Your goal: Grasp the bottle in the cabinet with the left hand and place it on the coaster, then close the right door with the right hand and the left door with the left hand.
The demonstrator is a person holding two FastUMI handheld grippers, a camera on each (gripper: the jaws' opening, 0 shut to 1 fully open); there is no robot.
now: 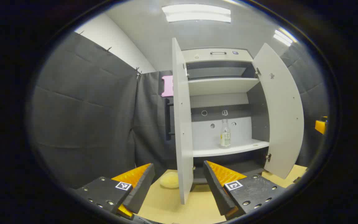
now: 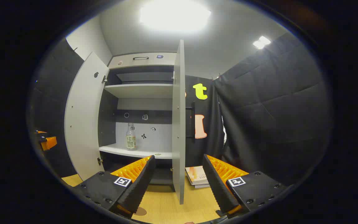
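Upright on the cabinet's lower shelf (image 1: 228, 151) stands the bottle (image 1: 225, 134), both doors swung wide. Left gripper (image 1: 178, 183) and right gripper (image 2: 177, 177) each gape empty. Beside the left door (image 1: 182, 124), the left gripper view catches a pale round pad (image 1: 169, 179) on the table (image 1: 197, 205); the right gripper view shows stacked books (image 2: 196, 176).

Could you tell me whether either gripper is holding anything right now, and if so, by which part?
Nothing is held. The left gripper and right gripper are both open, and the bottle stands untouched on the cabinet shelf.

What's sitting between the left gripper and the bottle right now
In the left gripper view, the open left door's edge stands between the left gripper and the bottle.
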